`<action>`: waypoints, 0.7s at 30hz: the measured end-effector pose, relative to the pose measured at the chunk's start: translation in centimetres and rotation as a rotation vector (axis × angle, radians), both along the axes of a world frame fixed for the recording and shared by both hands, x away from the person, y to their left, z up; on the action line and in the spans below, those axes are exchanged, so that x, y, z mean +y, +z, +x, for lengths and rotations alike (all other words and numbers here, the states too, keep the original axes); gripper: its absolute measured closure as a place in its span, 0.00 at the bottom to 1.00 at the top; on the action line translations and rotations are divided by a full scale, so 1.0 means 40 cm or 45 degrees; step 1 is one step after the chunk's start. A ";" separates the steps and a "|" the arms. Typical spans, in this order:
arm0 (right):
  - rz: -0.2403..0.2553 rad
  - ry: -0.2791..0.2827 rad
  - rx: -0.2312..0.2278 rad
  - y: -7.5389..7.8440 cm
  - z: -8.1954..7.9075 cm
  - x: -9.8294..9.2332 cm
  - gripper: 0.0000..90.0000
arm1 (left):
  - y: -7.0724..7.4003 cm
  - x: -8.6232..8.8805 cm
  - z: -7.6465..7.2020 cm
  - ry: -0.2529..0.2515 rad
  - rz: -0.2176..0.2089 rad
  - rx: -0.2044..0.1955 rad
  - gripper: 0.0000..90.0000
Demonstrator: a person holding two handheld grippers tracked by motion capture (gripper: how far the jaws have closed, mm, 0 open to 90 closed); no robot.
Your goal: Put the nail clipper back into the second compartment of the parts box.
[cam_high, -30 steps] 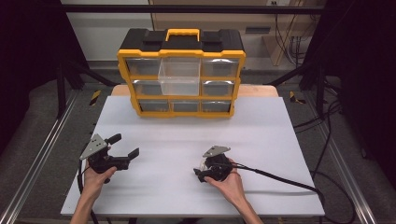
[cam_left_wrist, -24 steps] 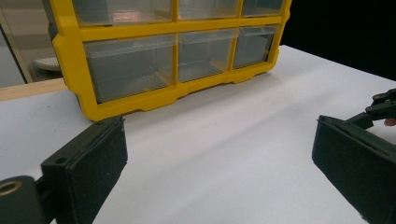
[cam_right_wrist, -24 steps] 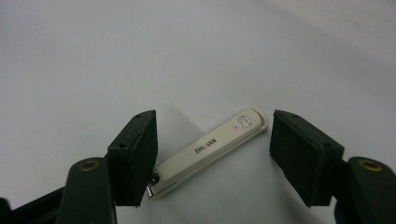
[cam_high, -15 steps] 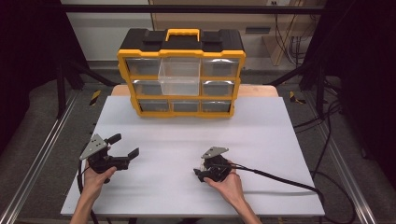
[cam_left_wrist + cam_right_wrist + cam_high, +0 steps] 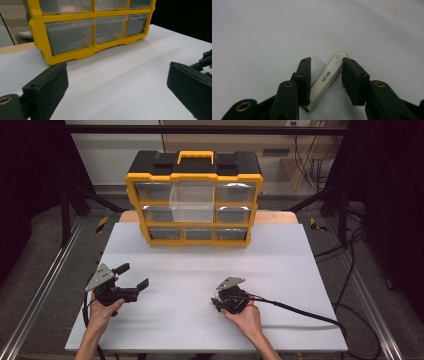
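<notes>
White flat surface (image 5: pixel 200 280) fills the middle, with a yellow plastic drawer box (image 5: pixel 194 200) at the back. Left tool (image 5: pixel 135 279) sits wide open, holding nothing. Right tool (image 5: pixel 325 75) is half open around a small cream stick (image 5: pixel 327 77) lying flat. It looks light, stiff and smooth; pinch its long sides.
</notes>
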State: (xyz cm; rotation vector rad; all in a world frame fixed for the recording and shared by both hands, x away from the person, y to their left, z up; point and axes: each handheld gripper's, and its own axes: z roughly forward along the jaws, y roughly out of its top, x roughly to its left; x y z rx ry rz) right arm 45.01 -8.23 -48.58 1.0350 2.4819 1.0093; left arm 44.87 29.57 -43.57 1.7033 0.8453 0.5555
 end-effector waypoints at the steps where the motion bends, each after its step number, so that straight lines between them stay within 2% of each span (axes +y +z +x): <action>1: 0.000 0.000 0.000 0.000 0.000 0.000 0.71 | 0.000 0.000 0.000 0.000 -0.001 0.000 0.04; 15: 0.012 -0.024 0.031 0.003 -0.002 -0.003 0.85 | 0.001 0.000 -0.001 -0.001 0.000 -0.002 0.04; 21: 0.026 -0.025 0.046 0.002 0.001 -0.007 0.86 | 0.001 0.001 -0.001 0.001 -0.001 -0.002 0.04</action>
